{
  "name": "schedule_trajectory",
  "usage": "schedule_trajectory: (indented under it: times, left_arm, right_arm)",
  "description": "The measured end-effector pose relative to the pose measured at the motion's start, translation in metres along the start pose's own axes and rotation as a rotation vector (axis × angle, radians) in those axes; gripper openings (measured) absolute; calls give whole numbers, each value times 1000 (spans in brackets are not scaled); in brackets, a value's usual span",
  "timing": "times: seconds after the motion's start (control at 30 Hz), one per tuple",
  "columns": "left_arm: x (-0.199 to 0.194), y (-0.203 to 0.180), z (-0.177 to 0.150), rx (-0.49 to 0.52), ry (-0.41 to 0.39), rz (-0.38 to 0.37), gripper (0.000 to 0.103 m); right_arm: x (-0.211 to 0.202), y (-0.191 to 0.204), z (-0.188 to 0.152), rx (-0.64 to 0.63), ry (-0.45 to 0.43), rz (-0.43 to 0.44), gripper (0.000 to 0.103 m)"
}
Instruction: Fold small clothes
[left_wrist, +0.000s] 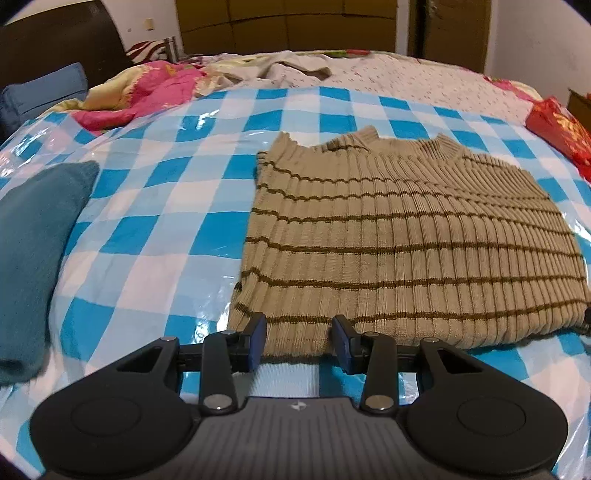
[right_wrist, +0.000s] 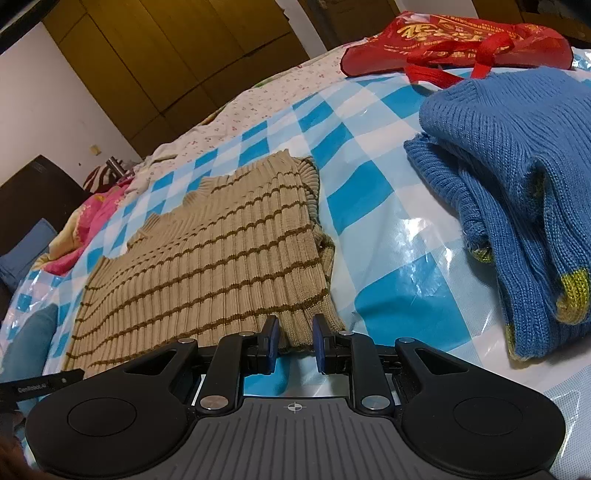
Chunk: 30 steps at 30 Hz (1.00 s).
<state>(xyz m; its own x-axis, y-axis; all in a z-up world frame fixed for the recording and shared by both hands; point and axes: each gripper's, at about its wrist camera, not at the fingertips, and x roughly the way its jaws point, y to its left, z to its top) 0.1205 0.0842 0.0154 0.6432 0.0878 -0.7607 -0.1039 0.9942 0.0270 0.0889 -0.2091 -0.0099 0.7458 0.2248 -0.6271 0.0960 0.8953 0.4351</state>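
Observation:
A beige ribbed sweater with brown stripes (left_wrist: 399, 243) lies flat on the blue-and-white checked plastic cover (left_wrist: 159, 206), sleeves folded in, neck at the far side. My left gripper (left_wrist: 299, 341) is open, its blue pads straddling the near hem at the sweater's left corner. In the right wrist view the same sweater (right_wrist: 207, 258) lies to the left. My right gripper (right_wrist: 294, 345) is open at the sweater's near right corner, with the hem between the pads.
A dark teal folded garment (left_wrist: 33, 251) lies at the left. A folded blue knit with yellow-green trim (right_wrist: 517, 192) lies at the right, a red bag (right_wrist: 454, 40) behind it. Pink bedding (left_wrist: 147, 88) and a wardrobe are at the back.

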Motion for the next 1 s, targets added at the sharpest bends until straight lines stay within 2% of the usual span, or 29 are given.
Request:
schedule_trajectory:
  times: [0.33,0.77,1.0]
  left_arm:
    - [-15,-1,-9,-57,-16,22,50]
    - [-18,-23,-9,-10,-14,-11,50]
    - [-17,-11,-14,-24,-4,9,50]
  right_arm:
    - [0,-2,0,8,9,14,20]
    - [2,0,0,-5,15,10,20]
    - [2,1,0,-10,15,9,21]
